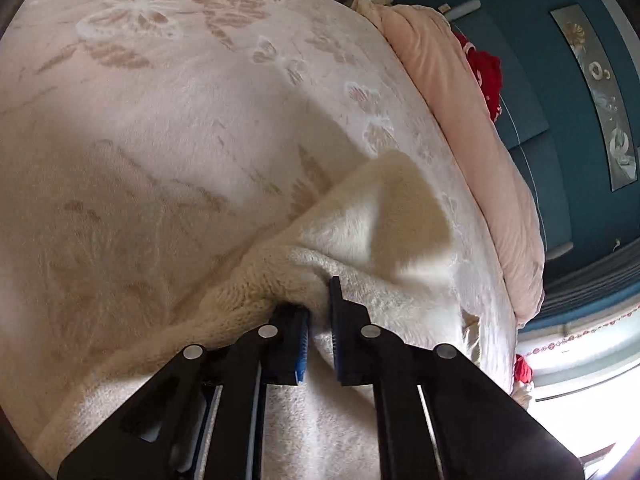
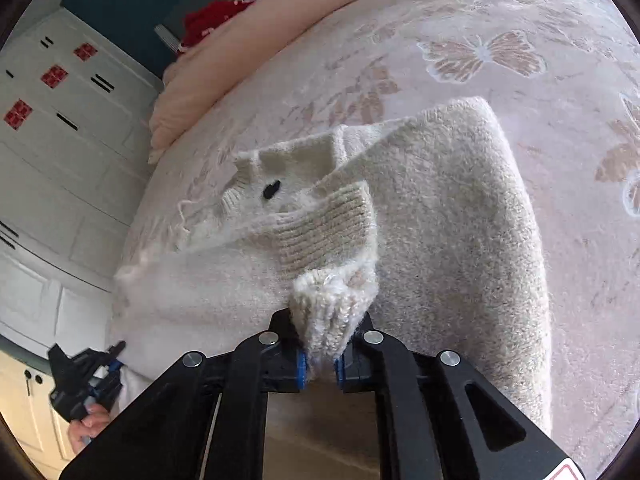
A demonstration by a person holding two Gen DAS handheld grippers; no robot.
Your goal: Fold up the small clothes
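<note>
While both grippers, left [image 1: 318, 320] & right [image 2: 320, 364], pinch the cream knit sweater [image 2: 440, 220] edge, it looks soft, floppy, light; ribbed cuff/hem grips best.

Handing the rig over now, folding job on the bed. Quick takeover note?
Left gripper: shut on the cream knit sweater's edge.
Right gripper: shut on a ribbed cuff, sleeve lifted over the body.
Sweater lies on the butterfly-print blanket, pink pillow beyond.
Done: both corners gripped, a sleeve partly brought in.
Left: probably lay the sleeve down, fold the body, smooth it flat.
</note>
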